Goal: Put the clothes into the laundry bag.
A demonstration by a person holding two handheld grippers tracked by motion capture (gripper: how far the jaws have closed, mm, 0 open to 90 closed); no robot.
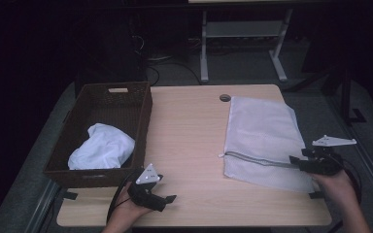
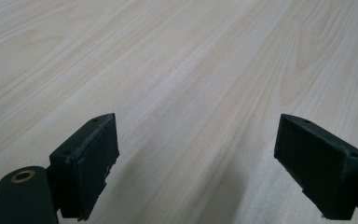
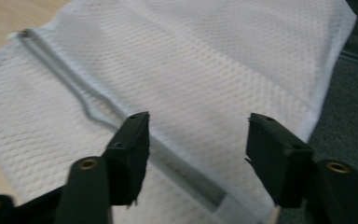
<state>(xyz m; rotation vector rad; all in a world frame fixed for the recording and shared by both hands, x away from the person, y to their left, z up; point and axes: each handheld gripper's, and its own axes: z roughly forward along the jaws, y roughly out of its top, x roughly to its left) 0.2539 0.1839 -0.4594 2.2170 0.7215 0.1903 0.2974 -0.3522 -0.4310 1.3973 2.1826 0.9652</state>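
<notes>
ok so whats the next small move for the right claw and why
Probably lower the right claw onto the mesh bag's zipper and close on the top layer. Its jaws stand open just above the bag with nothing between them, and the zipper already gapes near them, so lifting that edge would open the bag for the white cloth waiting in the basket.

Bare tabletop (image 1: 189,131) lies open between the wicker basket (image 1: 143,116) and the seemingly flat mesh bag (image 1: 262,136).

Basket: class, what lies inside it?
Inside the basket lies one crumpled white cloth, towards its near end. The cloth hides whatever is under it, and the near wall hides the floor just behind it.
</notes>
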